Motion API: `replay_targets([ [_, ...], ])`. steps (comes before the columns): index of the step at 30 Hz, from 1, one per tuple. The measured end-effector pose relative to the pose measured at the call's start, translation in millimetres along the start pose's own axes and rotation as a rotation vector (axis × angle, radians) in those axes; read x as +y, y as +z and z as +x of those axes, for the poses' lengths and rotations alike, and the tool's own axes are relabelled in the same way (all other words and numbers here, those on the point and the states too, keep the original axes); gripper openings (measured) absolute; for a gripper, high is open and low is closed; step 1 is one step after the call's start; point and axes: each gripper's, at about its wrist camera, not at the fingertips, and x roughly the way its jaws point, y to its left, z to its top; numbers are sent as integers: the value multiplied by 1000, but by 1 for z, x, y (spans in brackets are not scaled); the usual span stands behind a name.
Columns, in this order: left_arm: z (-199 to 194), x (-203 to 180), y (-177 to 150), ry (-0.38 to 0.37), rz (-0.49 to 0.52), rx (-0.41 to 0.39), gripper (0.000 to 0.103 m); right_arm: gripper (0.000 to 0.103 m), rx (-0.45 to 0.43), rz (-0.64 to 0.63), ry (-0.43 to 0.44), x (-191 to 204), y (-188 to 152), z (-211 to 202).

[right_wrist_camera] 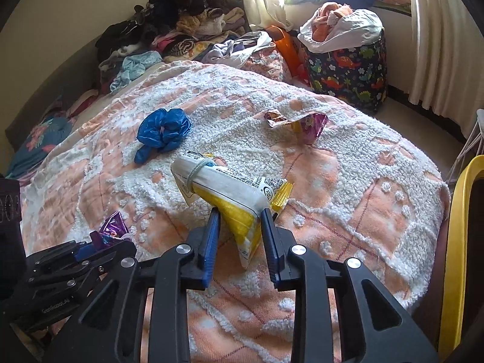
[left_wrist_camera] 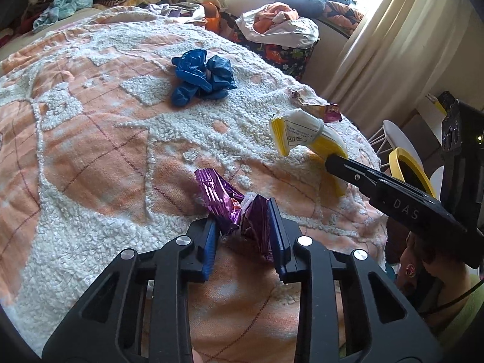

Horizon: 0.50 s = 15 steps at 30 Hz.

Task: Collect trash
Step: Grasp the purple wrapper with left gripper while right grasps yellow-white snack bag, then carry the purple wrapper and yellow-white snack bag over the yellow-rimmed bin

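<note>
On the bed point(left_wrist_camera: 90, 157), toward its left, a crumpled blue bag point(left_wrist_camera: 201, 77) lay on the blanket. Nearer me, my left gripper point(left_wrist_camera: 245, 227) pinched a purple foil wrapper point(left_wrist_camera: 220, 202) between its blue pads. To the right, my right gripper point(right_wrist_camera: 239, 233) was clamped on a yellow-and-white packet point(right_wrist_camera: 230, 187), lifted off the blanket. Beyond it lay another torn wrapper point(right_wrist_camera: 302, 125). Farthest right, a dinosaur-print basket point(right_wrist_camera: 348, 72) beside the bed held heaped clothes point(right_wrist_camera: 335, 24).
</note>
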Motion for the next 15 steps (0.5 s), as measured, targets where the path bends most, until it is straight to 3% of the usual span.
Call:
replay_targets([
  [15,-13,-23,6,-27,53,-50,20,20,-53,35,26,-15,-19,-37],
])
